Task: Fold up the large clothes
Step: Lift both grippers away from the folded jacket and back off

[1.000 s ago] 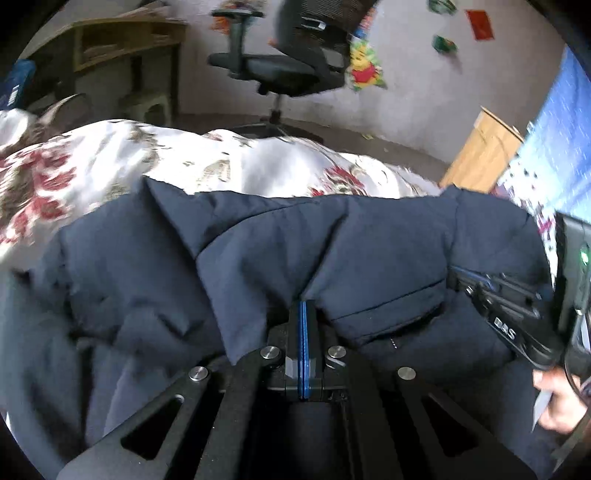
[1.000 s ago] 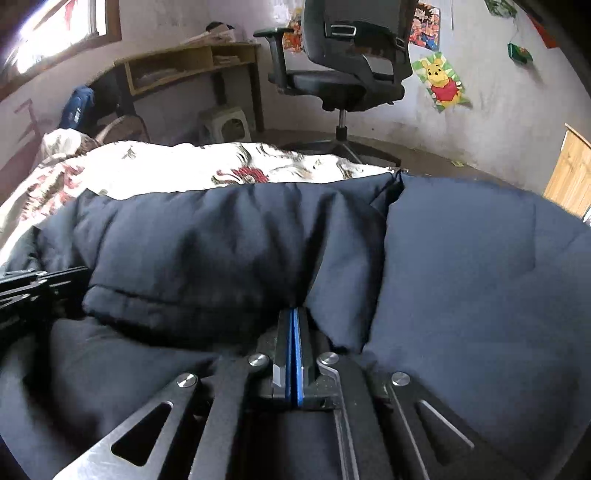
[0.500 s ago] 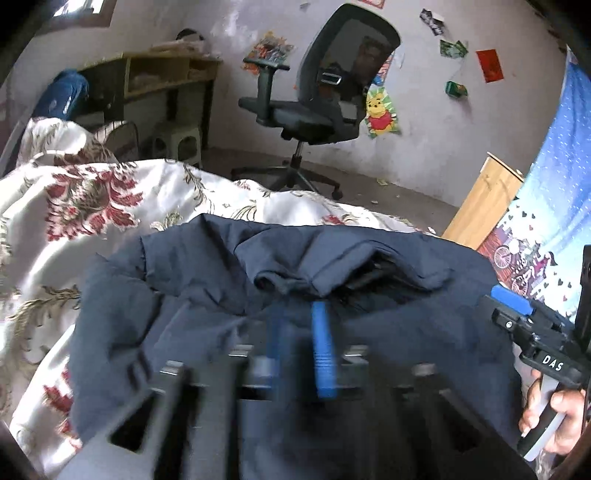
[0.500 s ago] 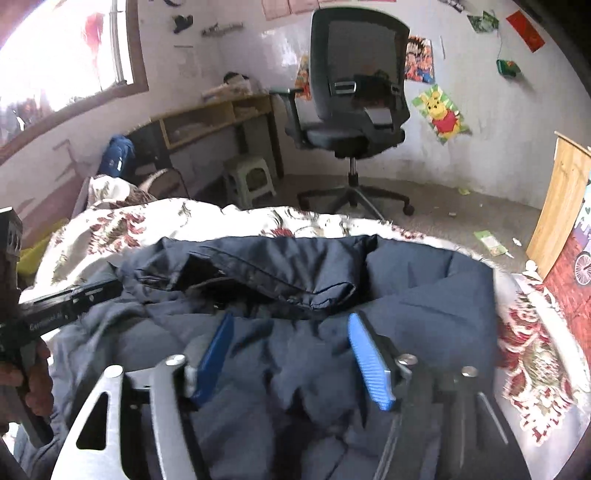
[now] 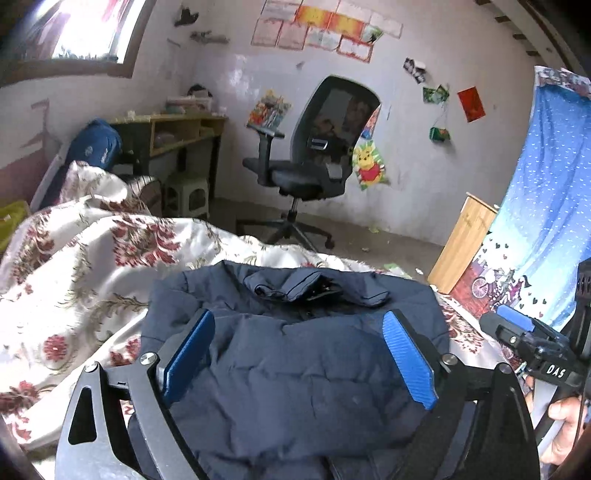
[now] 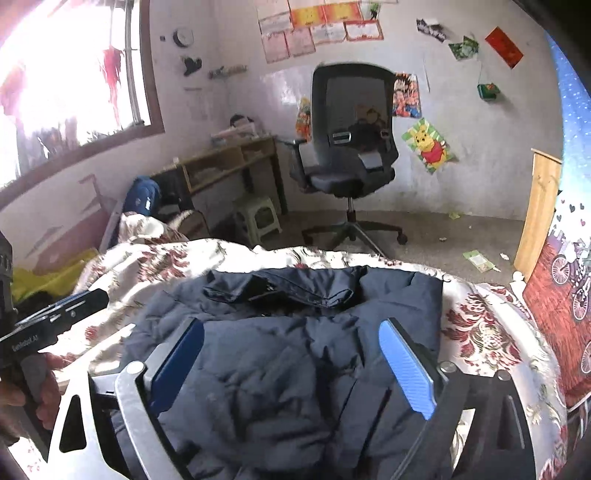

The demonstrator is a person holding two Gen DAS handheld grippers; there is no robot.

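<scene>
- Navy padded jacket point(image 5: 295, 369) lies bunched at lower centre on the floral bedspread point(image 5: 92, 266).
- Left claw point(image 5: 297, 360) hangs spread wide above it, empty.
- Right claw point(image 6: 291, 363) likewise gapes, empty.
- Between folds, I'd judge; next, pinch an edge and carry it across.

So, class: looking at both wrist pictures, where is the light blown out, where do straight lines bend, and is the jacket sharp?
Right wrist view: the window is blown out to white glare; the wooden board bows near the rim. Left wrist view: the window glares less, the blue curtain curves, corners go black. In both views the navy jacket is sharp, evenly lit.
</scene>
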